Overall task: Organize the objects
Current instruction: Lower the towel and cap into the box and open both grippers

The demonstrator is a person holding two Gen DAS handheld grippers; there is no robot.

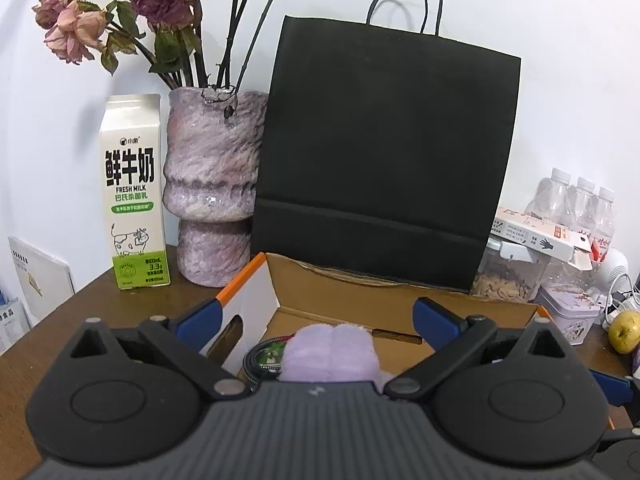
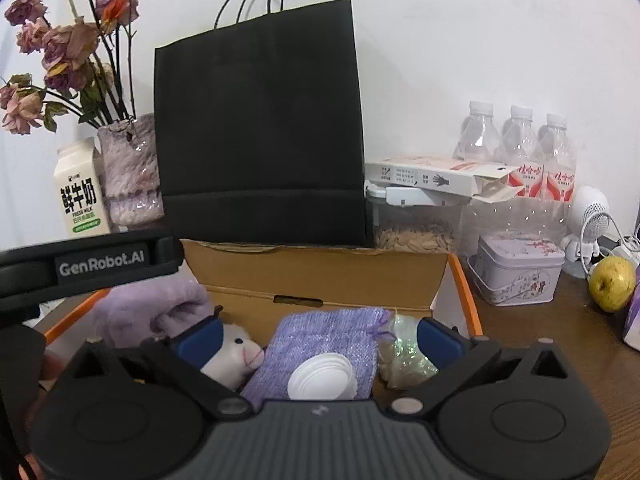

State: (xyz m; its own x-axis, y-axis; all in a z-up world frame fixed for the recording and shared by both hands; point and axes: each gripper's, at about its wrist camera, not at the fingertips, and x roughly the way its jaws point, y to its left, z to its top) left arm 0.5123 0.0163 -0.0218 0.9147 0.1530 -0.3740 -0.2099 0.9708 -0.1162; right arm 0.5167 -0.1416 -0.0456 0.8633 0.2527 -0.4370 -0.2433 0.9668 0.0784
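Observation:
An open cardboard box with orange edges stands on the wooden table. My left gripper is open above the box, over a fluffy purple cloth and a coiled dark cable. My right gripper is open over the box, above a purple glitter pouch, a stack of white lids, a small white plush and a clear bag of beads. The purple cloth lies at the box's left, under the left gripper's body.
Behind the box stand a black paper bag, a purple vase of dried roses, and a milk carton. At the right are several water bottles, a seed jar, a tin, and a pear.

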